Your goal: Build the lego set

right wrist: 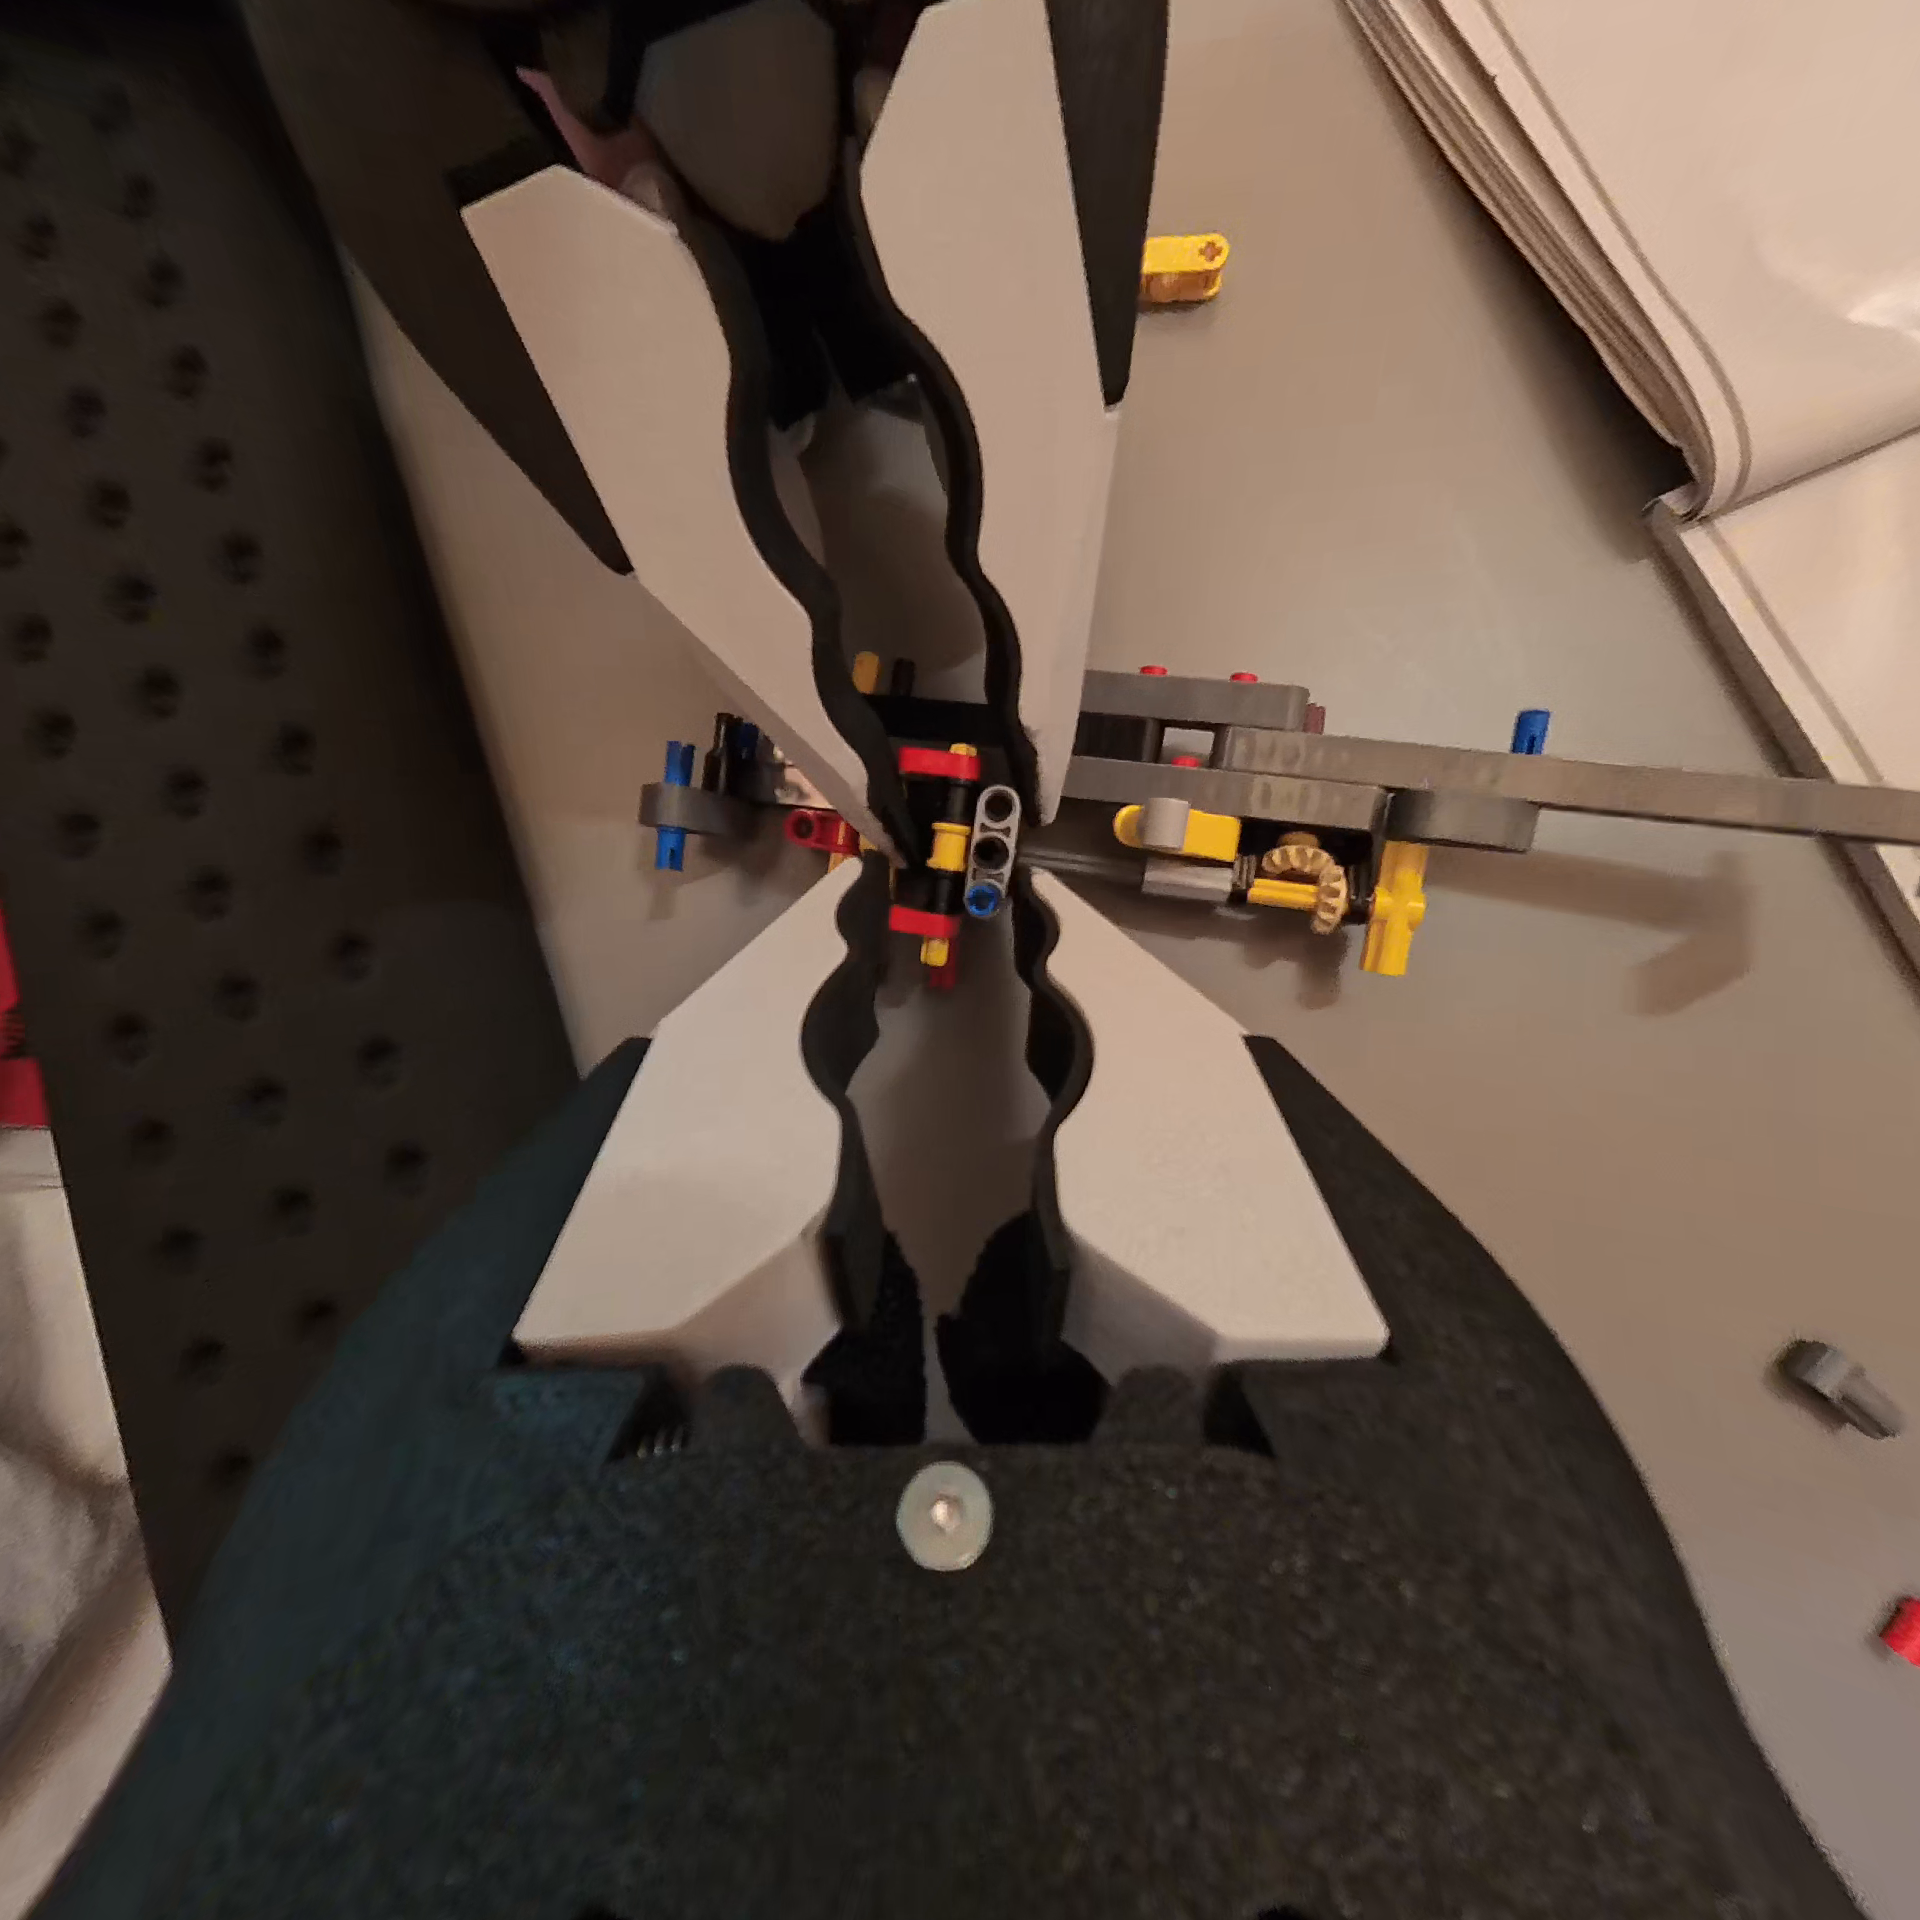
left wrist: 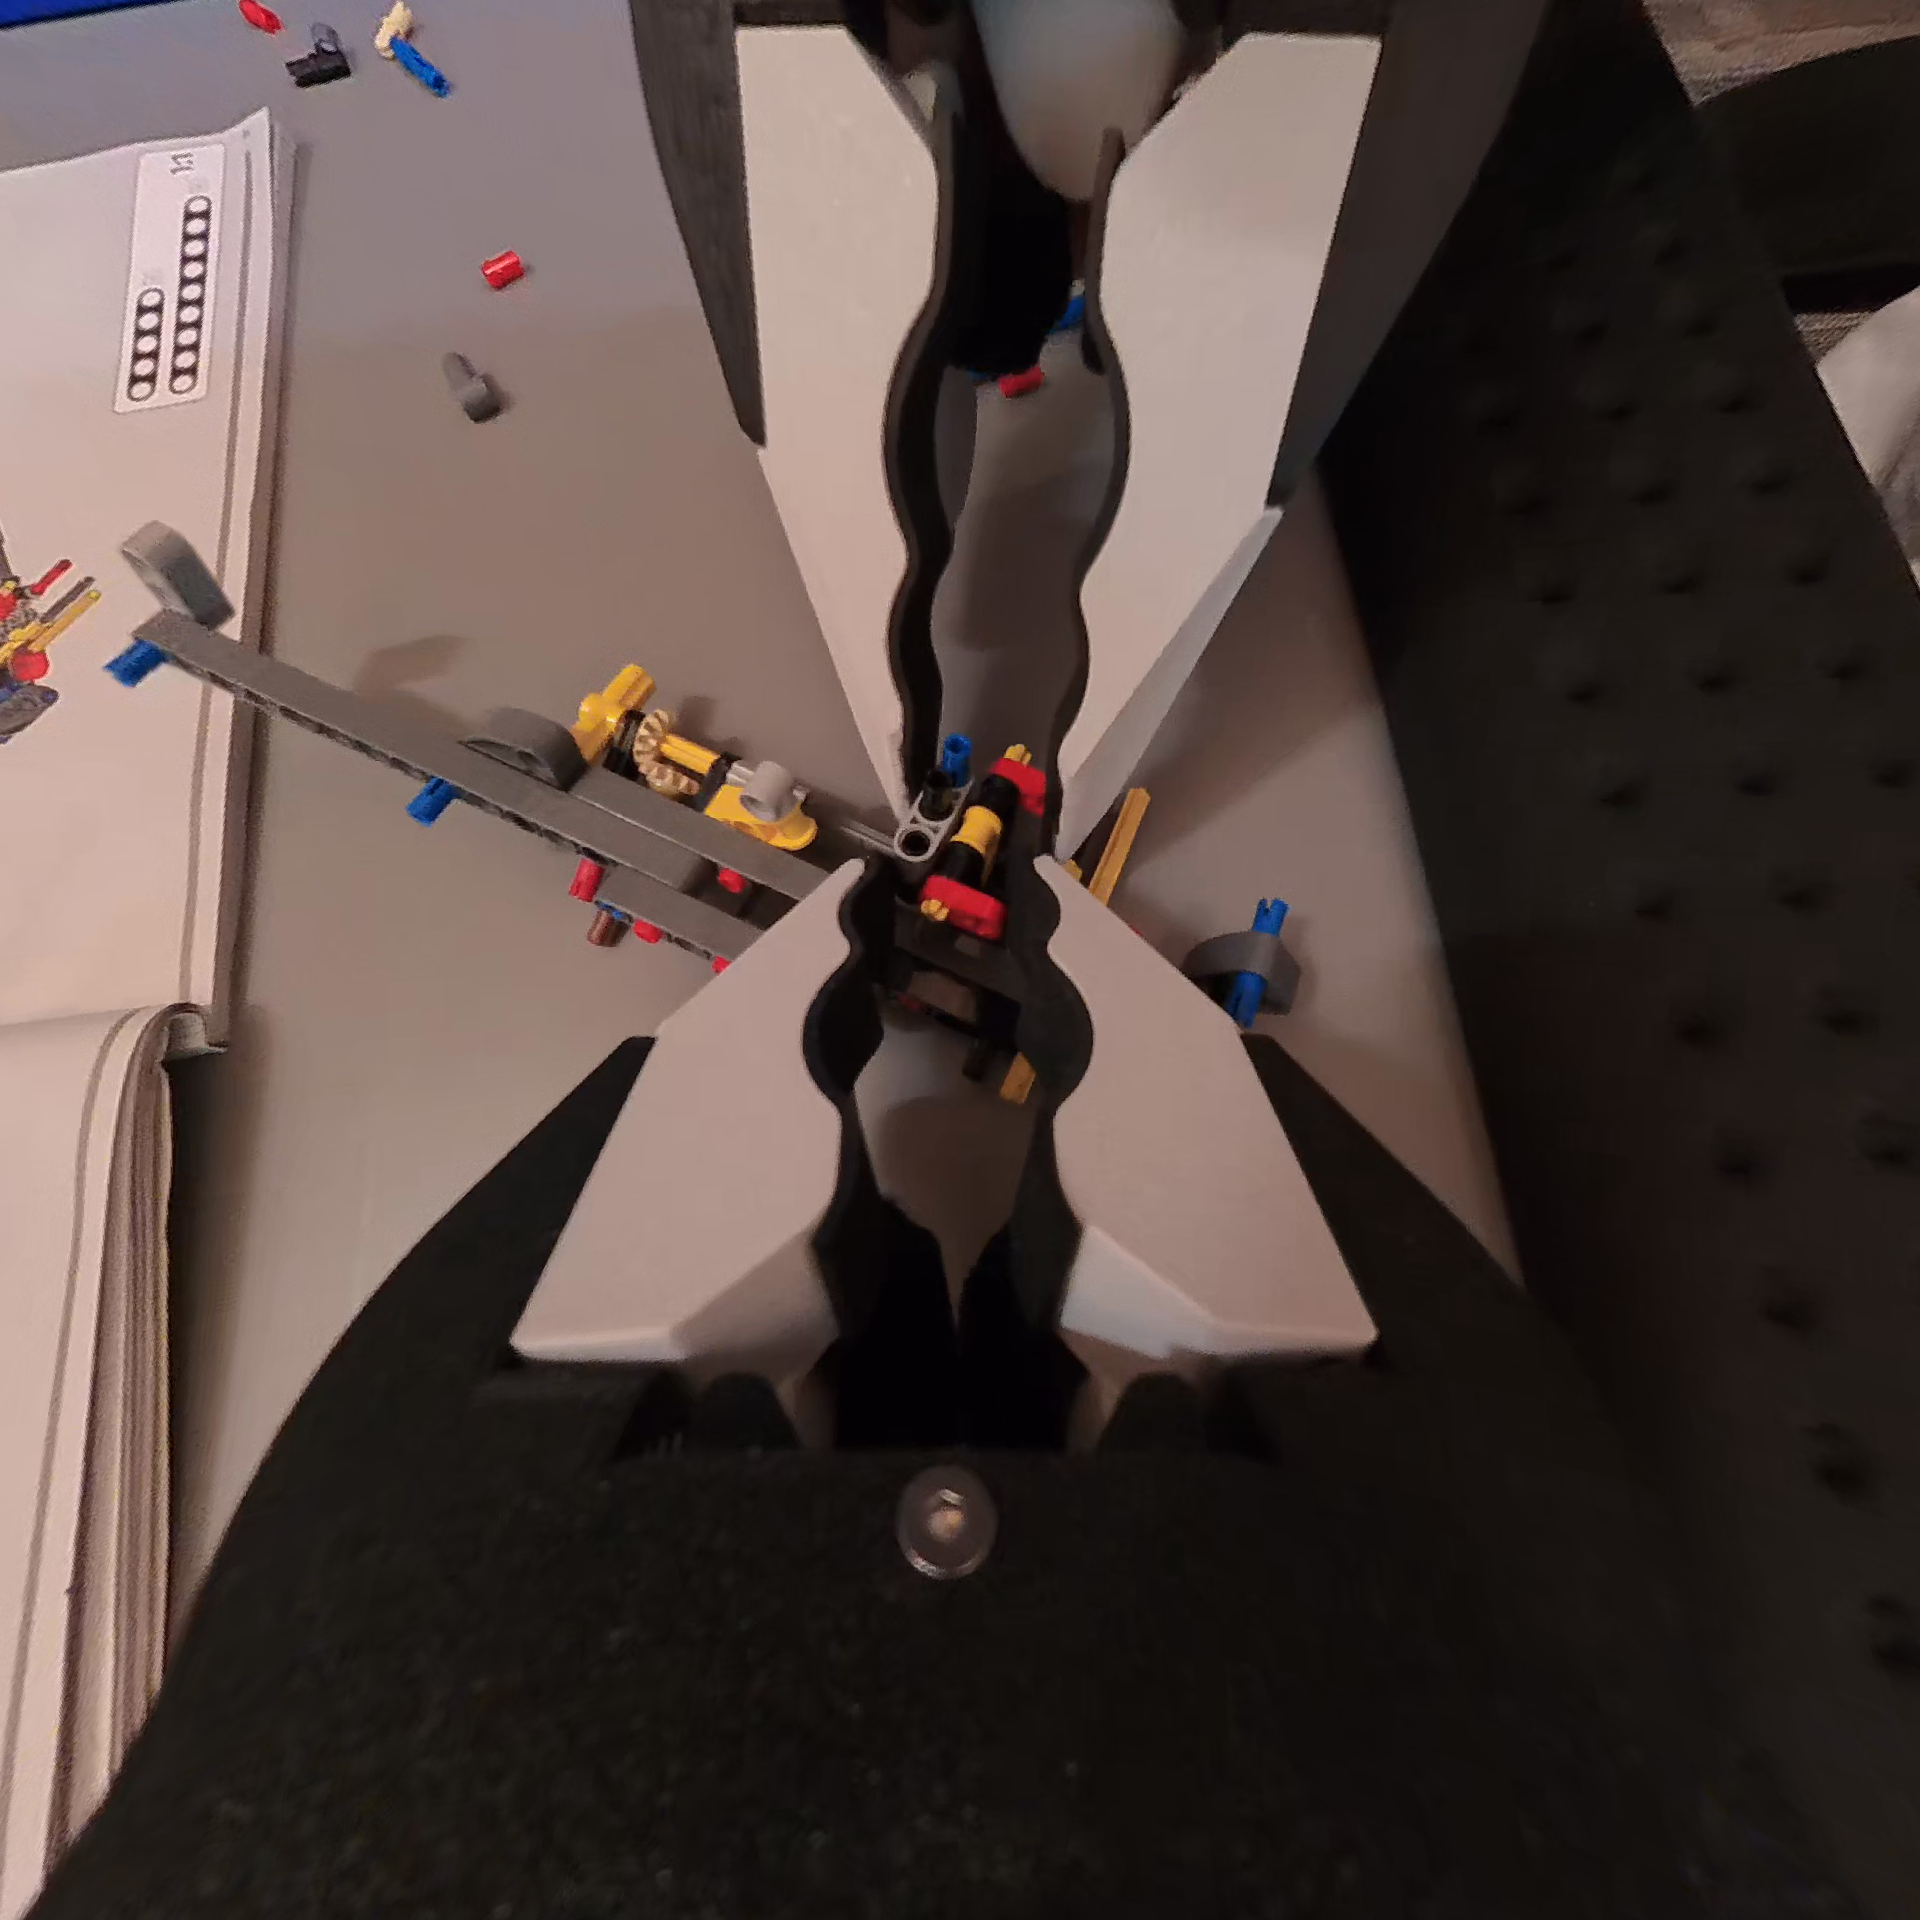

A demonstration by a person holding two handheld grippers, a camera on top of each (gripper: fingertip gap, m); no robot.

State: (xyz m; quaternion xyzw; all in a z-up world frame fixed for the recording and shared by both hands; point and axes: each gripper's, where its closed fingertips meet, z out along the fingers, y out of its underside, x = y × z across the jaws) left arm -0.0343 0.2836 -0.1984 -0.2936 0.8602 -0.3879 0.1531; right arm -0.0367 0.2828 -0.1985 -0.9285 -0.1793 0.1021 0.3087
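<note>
Left wrist view, from 9 o'clock across. The instruction booklet [left wrist: 114, 582] lies open on the grey table [left wrist: 436, 1039], at 9 to 10 o'clock. Loose parts sit at 11 o'clock: a red bush [left wrist: 501, 269], a grey pin connector [left wrist: 473, 387], and a black connector [left wrist: 318, 57] with a blue pin [left wrist: 421, 62] at the top edge. The lego assembly [left wrist: 540, 774] runs from the booklet's edge inward: long grey beams with blue and red pins, a yellow axle group and a tan gear [left wrist: 657, 750].

At centre, your left gripper [left wrist: 956, 878] is closed down narrow on the assembly's end cluster [left wrist: 977, 842] of red, yellow and black parts. Its tips hug both sides of the cluster. Your right gripper [left wrist: 982, 769] comes in from 12 o'clock, tip to tip with the left one, around the same cluster. At 3 o'clock a grey lift arm with blue pin [left wrist: 1247, 961] lies on the table, near a dark perforated surface [left wrist: 1662, 831].

Right wrist view: your right gripper [right wrist: 956, 883] is narrowed at the cluster; you cannot tell firm contact on its right finger. A small grey three-hole beam [right wrist: 994, 847] stands between the tips. A yellow connector [right wrist: 1182, 268] lies at 1 o'clock.
</note>
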